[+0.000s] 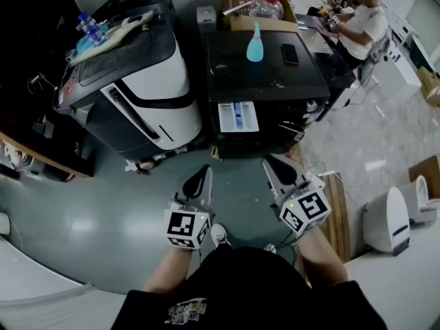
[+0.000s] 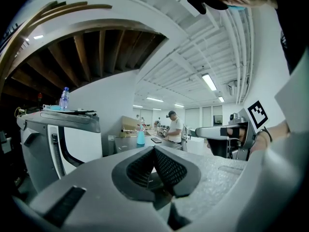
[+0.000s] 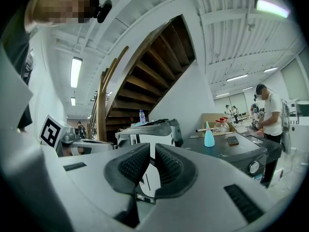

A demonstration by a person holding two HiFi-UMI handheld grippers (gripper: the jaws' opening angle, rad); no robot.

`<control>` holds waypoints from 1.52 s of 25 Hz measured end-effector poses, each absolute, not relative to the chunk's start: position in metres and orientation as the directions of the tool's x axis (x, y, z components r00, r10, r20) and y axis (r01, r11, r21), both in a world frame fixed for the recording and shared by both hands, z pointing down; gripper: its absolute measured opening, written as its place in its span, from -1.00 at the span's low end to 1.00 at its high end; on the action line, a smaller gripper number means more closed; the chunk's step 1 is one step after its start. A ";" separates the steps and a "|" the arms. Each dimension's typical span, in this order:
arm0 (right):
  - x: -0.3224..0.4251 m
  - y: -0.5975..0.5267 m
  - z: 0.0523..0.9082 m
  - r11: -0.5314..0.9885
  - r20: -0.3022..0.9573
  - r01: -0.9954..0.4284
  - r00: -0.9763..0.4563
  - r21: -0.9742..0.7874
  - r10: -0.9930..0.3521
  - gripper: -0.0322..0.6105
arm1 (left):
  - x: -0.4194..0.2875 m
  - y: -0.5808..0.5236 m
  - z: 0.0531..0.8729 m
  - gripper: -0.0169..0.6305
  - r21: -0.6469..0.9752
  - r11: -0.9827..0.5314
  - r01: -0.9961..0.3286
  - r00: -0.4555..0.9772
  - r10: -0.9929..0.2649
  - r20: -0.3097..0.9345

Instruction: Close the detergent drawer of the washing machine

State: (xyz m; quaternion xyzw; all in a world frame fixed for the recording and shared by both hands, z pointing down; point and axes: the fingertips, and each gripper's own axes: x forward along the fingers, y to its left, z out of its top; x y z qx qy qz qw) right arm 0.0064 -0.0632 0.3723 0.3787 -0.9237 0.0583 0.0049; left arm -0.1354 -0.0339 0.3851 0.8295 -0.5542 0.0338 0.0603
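Note:
The black washing machine [image 1: 275,88] stands ahead of me in the head view. Its white detergent drawer [image 1: 237,116] with a blue insert sticks out of the front at the top left. A light blue bottle [image 1: 255,43] and a dark phone [image 1: 289,53] rest on its lid. Both grippers hang over the grey floor, well short of the drawer. My left gripper [image 1: 200,181] is shut and empty, its pads meeting [image 2: 154,149]. My right gripper [image 1: 278,170] shows a narrow gap between its pads [image 3: 152,147], with nothing in it. The machine's dial [image 3: 254,167] appears in the right gripper view.
A grey and white machine [image 1: 141,81] stands left of the washer, with a water bottle [image 1: 89,26] on top. Behind are a cardboard box [image 1: 251,5] and a seated person [image 1: 361,23]. A white appliance [image 1: 388,220] and wooden boards [image 1: 337,208] lie to the right.

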 end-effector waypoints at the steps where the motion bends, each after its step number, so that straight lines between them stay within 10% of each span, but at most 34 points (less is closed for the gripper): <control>1: 0.002 -0.066 0.373 0.700 0.054 -0.707 -0.707 -0.103 -0.706 -0.79 | -0.140 -0.038 0.385 -0.94 0.061 -0.385 -0.921 0.390 -0.913 0.122; 12: -0.038 -0.087 0.378 0.623 0.053 -0.774 -0.630 -0.111 -0.774 -0.53 | -0.185 -0.066 0.394 -0.91 0.037 -0.459 -0.888 0.460 -0.880 0.122; 25: -0.049 -0.089 0.389 0.548 0.079 -0.830 -0.556 -0.104 -0.827 -0.25 | -0.199 -0.074 0.407 -0.22 0.023 -0.520 -0.854 0.518 -0.845 0.136; 38: -0.029 -0.112 0.417 0.497 0.127 -0.864 -0.504 -0.084 -0.854 -0.08 | -0.195 -0.094 0.436 -0.16 0.019 -0.516 -0.857 0.511 -0.843 0.165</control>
